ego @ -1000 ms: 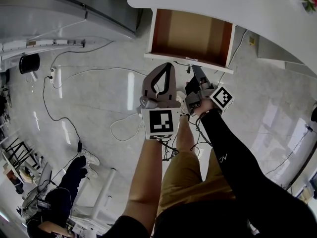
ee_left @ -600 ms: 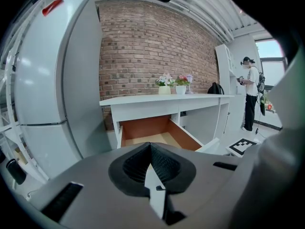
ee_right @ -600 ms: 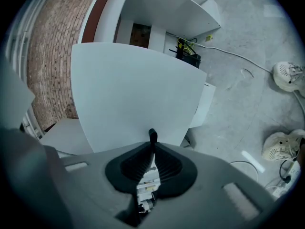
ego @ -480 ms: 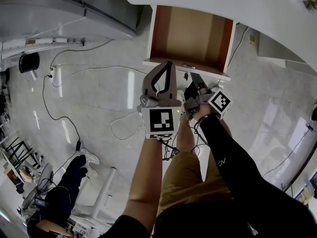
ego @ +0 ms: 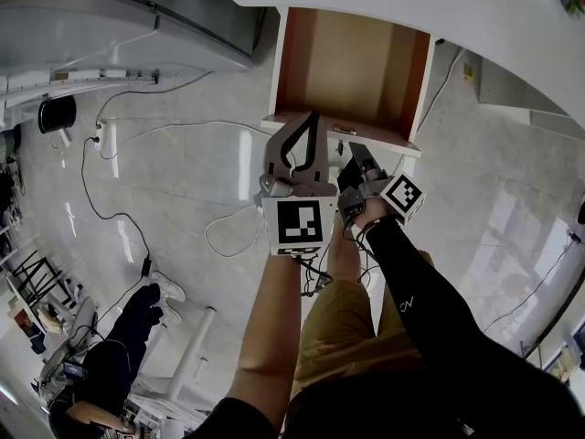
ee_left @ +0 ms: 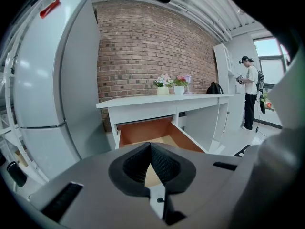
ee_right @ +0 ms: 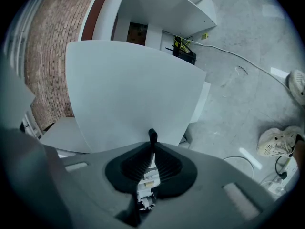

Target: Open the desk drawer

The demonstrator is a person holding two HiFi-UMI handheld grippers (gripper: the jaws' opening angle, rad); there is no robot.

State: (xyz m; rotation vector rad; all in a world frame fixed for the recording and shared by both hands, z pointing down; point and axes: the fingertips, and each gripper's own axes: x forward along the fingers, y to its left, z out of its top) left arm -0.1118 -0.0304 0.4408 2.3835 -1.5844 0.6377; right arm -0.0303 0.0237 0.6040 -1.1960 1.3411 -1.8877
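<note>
The drawer (ego: 352,67) has slid further out, right gripper (ego: 351,148) drawing back with its handle (ee_right: 152,136)

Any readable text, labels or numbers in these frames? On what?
No legible words or numbers anywhere.
Black sleeve: small white logo mark, too small to read.
Left marker cube and right marker cube: square patterns only, no text.
Red tag on the fridge: too blurred to read.
</note>
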